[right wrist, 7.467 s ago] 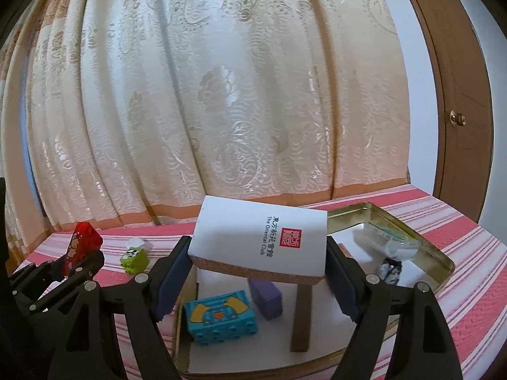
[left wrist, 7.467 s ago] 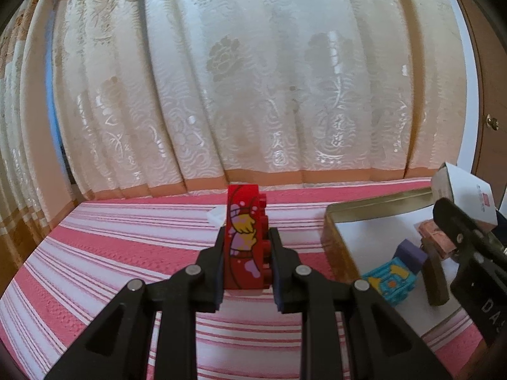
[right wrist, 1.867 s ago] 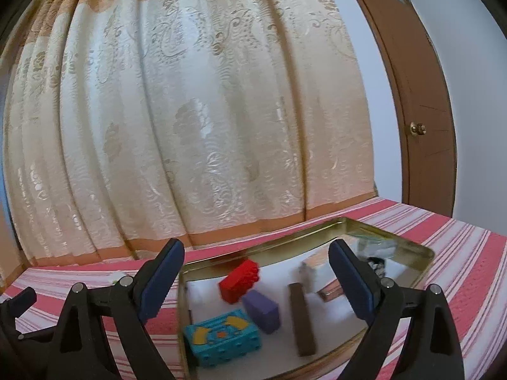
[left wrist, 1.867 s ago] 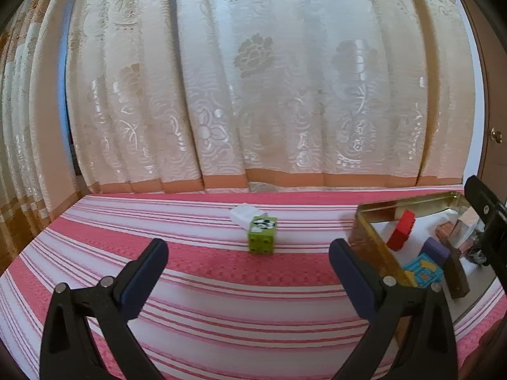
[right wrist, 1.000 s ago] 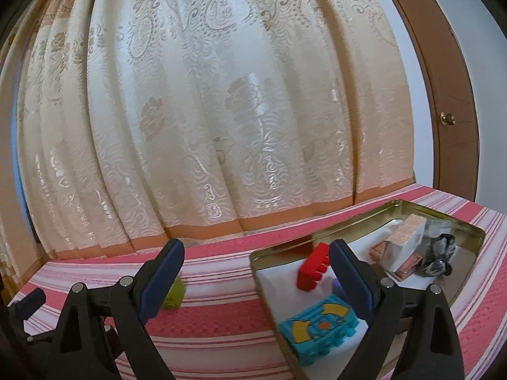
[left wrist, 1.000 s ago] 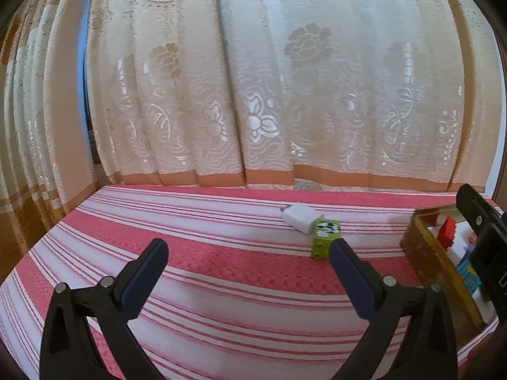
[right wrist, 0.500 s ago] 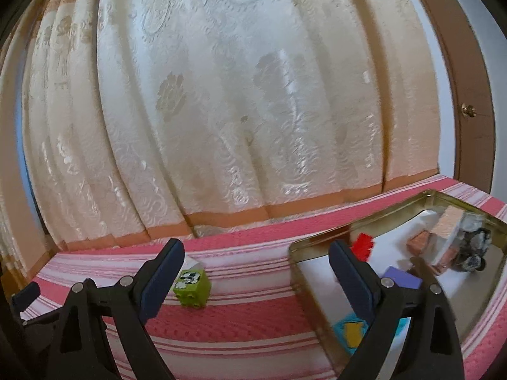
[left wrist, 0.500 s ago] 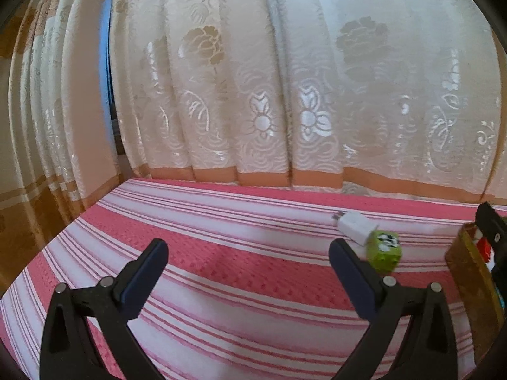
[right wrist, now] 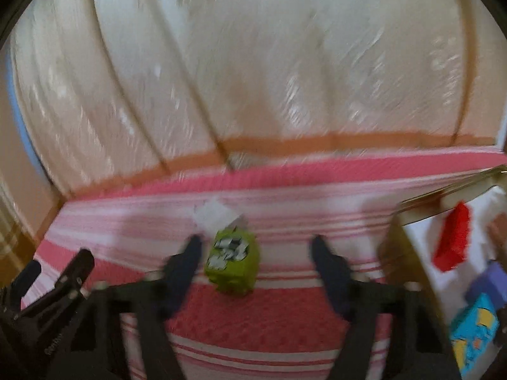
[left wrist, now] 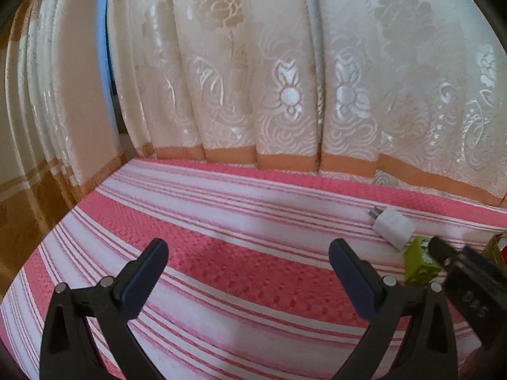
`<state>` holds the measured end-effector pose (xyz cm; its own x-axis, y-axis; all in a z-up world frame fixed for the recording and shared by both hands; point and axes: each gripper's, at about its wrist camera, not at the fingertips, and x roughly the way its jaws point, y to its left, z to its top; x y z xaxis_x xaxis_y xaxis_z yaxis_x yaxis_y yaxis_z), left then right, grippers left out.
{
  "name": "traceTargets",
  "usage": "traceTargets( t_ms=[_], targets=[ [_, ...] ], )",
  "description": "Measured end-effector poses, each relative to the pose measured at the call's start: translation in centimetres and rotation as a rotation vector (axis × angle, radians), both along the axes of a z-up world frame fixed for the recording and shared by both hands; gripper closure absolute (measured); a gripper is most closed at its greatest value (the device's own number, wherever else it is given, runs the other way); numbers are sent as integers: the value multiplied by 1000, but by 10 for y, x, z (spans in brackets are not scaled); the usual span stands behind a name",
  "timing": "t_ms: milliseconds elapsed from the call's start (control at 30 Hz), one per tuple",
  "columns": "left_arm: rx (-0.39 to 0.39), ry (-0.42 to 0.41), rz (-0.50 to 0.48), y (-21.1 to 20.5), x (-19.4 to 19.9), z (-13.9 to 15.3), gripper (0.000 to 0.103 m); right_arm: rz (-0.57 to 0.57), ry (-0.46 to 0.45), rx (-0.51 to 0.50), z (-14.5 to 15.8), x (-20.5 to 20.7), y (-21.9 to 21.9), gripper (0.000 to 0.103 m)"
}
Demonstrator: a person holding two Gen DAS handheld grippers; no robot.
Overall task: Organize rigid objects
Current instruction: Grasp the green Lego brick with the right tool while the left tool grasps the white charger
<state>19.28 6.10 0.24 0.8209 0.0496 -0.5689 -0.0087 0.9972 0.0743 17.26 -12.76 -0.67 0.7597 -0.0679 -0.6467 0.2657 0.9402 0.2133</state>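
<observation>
1. Your left gripper (left wrist: 248, 261) hangs over the striped cloth (left wrist: 240, 278), its jaws spread wide with nothing between them.
2. Your right gripper (right wrist: 256, 250) is low over the same cloth, jaws spread; the view is blurred.
3. The green cube (right wrist: 232, 264) sits on the cloth between the right jaws, closer to the left one; whether it touches is not clear. In the left view the cube (left wrist: 420, 264) lies at far right, partly hidden by the right gripper.
4. A white charger (left wrist: 393, 228) lies just behind the cube.
5. The tin (right wrist: 443, 194), at right, holds a red brick (right wrist: 453, 240), a purple block (right wrist: 486, 280) and a blue brick (right wrist: 473, 332).
6. A cream curtain (left wrist: 285, 63) hangs behind.
</observation>
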Motion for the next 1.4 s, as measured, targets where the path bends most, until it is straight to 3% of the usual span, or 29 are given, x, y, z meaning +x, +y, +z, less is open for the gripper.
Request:
traceTargets(
  t_ms=[67,333,467,533,600,867,1100,1200,1400],
  targets=[
    [-17,20,10,4,3,-2,0,29,16,51,-5,6,-2,48],
    [-19,39,10,4,5,-4,0,91,37,65,-10,16,8,48],
    [-15,42,14,3,6,-4,0,110,109,99,-20,28,3,48],
    [-18,42,14,4,6,-4,0,116,99,118,-23,28,1,54],
    [-20,45,17,5,7,-4,0,132,89,150,-26,27,-2,68],
    [-35,57,11,5,8,-5,0,160,25,251,-29,13,-16,69],
    [-63,64,-6,4,8,-5,0,80,-88,76,1,-13,-13,69],
    [-102,98,-50,-9,11,-8,0,21,-134,1,11,-18,-14,69],
    [-190,156,-45,-36,27,-17,0,-59,-203,-79,26,-28,-27,69]
  ],
)
